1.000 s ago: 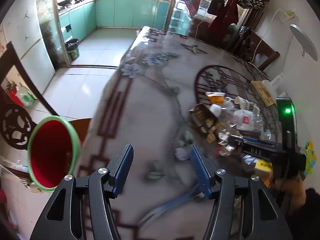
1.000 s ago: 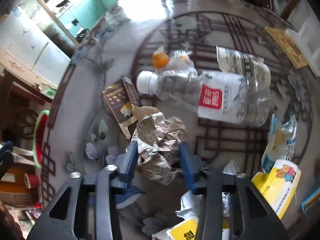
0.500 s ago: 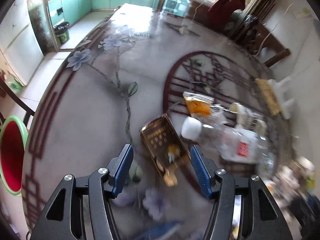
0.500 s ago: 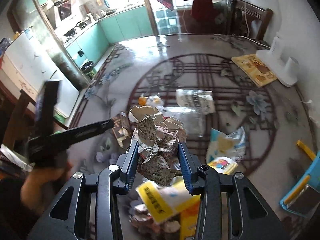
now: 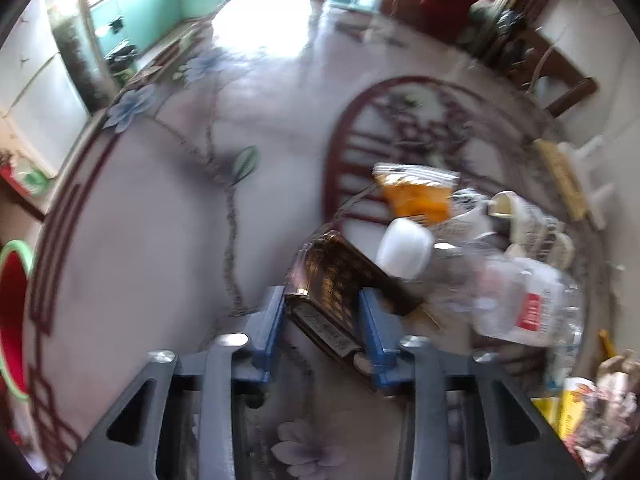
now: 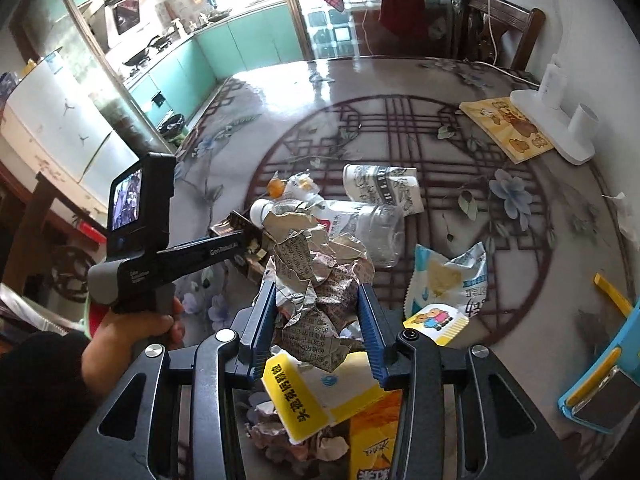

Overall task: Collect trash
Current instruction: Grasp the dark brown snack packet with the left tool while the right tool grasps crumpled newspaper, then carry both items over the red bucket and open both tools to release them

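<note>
The left tool (image 5: 322, 316) is closing its jaws around a dark flat box (image 5: 340, 284) lying on the tabletop (image 5: 160, 240), pads right against its sides. Just beyond it are lying a clear plastic bottle (image 5: 516, 300) and an orange wrapper (image 5: 416, 196). The right tool (image 6: 318, 316) is gripping a crumpled newspaper wad (image 6: 316, 280), holding it above a yellow packet (image 6: 304, 396) and other wrappers.

Bright daylight, white glare on the table (image 5: 260, 32), left-view motion blur, fisheye-bent edges.
</note>
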`<state>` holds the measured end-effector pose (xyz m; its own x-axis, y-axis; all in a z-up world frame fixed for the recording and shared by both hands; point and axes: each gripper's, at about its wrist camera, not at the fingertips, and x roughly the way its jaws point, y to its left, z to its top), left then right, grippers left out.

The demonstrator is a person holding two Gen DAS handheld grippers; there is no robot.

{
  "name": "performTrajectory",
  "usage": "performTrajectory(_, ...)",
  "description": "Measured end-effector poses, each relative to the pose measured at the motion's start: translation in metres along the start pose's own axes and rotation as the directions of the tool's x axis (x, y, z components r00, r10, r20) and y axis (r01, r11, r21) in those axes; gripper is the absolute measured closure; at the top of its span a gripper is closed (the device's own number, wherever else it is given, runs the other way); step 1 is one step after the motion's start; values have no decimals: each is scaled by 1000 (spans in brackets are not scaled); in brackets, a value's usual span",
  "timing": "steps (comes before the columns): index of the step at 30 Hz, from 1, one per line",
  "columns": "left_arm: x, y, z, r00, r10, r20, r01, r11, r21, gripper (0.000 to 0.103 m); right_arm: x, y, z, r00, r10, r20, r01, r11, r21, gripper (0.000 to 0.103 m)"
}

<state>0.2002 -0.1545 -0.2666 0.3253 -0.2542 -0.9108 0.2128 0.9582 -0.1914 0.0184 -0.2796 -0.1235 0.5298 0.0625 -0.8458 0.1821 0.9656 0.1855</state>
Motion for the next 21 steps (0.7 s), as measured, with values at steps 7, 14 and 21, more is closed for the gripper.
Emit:
performTrajectory(7, -39, 4, 2, 994, -90, 63, 85, 993, 76, 88, -7, 18, 2, 1000, 7, 20, -7, 1000, -21, 64)
performTrajectory(14, -119, 33, -13, 975, -139, 176, 112, 982, 153, 88, -15, 52, 2, 998, 33, 50, -31, 999, -45, 64)
performTrajectory(21, -173, 93, -28, 968, -103, 227, 77, 990, 121, 88, -13, 101, 6, 995, 74, 63, -67, 992, -110, 63)
